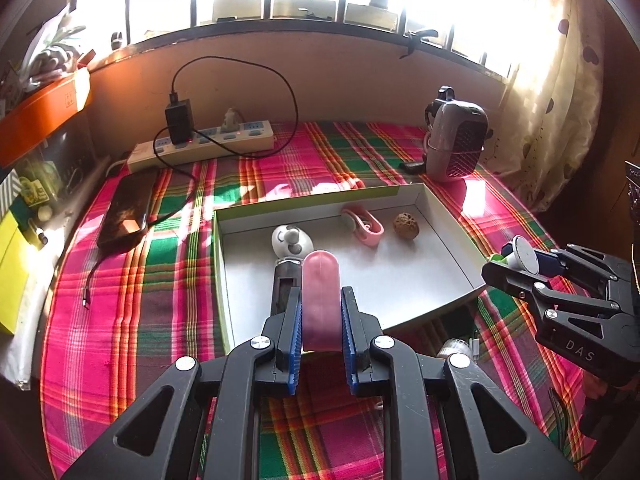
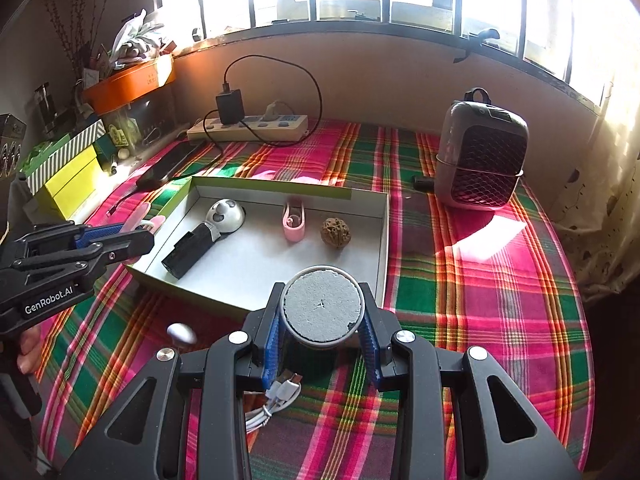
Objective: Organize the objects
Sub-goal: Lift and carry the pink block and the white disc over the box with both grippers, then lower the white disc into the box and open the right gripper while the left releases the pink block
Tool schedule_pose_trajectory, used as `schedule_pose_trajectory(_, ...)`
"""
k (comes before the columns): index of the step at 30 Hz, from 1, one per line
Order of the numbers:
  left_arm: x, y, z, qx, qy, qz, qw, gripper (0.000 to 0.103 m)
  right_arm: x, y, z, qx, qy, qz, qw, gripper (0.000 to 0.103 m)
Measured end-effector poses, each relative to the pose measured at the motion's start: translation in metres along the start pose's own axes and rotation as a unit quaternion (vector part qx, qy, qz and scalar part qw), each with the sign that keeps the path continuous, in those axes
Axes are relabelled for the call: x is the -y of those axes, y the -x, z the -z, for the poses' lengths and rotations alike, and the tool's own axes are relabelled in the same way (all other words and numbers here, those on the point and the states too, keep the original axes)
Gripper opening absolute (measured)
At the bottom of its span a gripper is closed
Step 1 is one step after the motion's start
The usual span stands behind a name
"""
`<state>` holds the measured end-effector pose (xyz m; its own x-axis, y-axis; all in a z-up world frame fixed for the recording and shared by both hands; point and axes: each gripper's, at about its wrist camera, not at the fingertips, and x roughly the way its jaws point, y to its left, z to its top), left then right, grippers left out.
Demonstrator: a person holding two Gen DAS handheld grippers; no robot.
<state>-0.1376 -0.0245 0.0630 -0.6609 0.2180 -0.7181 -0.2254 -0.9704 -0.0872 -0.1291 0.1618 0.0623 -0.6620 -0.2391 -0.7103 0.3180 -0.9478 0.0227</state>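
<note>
Box [image 2: 382, 240] on counter holds toy [image 2: 226, 214], pink clip [image 2: 294, 224], walnut [image 2: 335, 233]. Left gripper [image 1: 320, 308] fingers clamp pink bar [image 1: 320, 292] above box. Right gripper [image 2: 322, 320] fingers clamp grey-topped cylinder [image 2: 322, 308], maybe speaker, at box edge. Both not yet placed; white cable [image 2: 272, 400] left outside.

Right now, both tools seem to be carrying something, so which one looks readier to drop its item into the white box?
Probably the left tool: its pink flat piece already hangs over the white box. The right tool, gripping a round grey-topped cylinder, sits just short of the box's near rim.
</note>
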Motion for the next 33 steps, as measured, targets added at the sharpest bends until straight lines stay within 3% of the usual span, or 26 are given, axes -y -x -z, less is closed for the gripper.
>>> schedule_pose_trajectory(10, 0.009, -0.033, -0.017, -0.015, -0.008, 0.023, 0.9996, 0.016, 0.000, -0.031, -0.017, -0.012, 0.006, -0.018, 1.000, 0.035)
schedule_pose_trajectory(33, 0.016, -0.094, -0.030, -0.056, -0.031, 0.016, 0.9978, 0.016, 0.005, -0.093, -0.022, -0.052, 0.018, -0.032, 0.998, 0.035)
